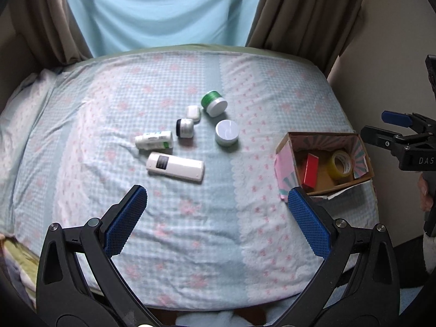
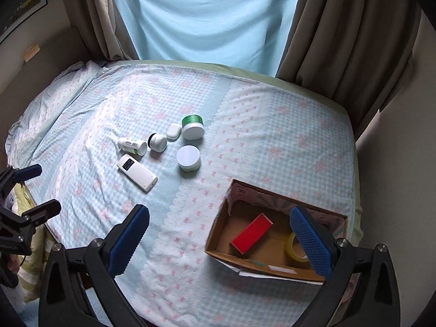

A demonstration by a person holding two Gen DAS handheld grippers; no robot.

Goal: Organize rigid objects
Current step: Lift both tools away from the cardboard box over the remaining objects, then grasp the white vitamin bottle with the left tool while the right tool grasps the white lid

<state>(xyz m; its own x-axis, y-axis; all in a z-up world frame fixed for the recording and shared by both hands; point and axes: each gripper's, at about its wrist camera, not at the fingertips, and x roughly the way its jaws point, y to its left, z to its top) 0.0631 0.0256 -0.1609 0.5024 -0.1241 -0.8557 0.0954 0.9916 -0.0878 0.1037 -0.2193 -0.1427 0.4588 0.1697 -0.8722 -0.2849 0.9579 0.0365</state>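
Several small objects lie on the bed: a white remote [image 1: 175,167] [image 2: 137,173], a white bottle on its side [image 1: 154,139] [image 2: 132,145], a silver-capped jar [image 1: 185,127] [image 2: 157,142], a white earbud case [image 1: 193,112] [image 2: 173,131], a green jar on its side [image 1: 214,103] [image 2: 193,126] and a white-lidded jar [image 1: 227,132] [image 2: 188,158]. A cardboard box [image 1: 283,160] [image 2: 218,234] holds a red box [image 1: 311,170] [image 2: 251,233] and a yellow tape roll [image 1: 341,165] [image 2: 293,248]. My left gripper [image 1: 218,215] is open and empty above the near bed. My right gripper [image 2: 220,239] is open and empty, its right finger over the box.
The bed [image 1: 190,231] has a blue checked sheet with pink flowers. Brown curtains [image 2: 340,41] and a blue drape [image 2: 207,13] hang behind it. The right gripper shows at the right edge of the left wrist view [image 1: 392,133]; the left one at the left edge of the right wrist view [image 2: 32,188].
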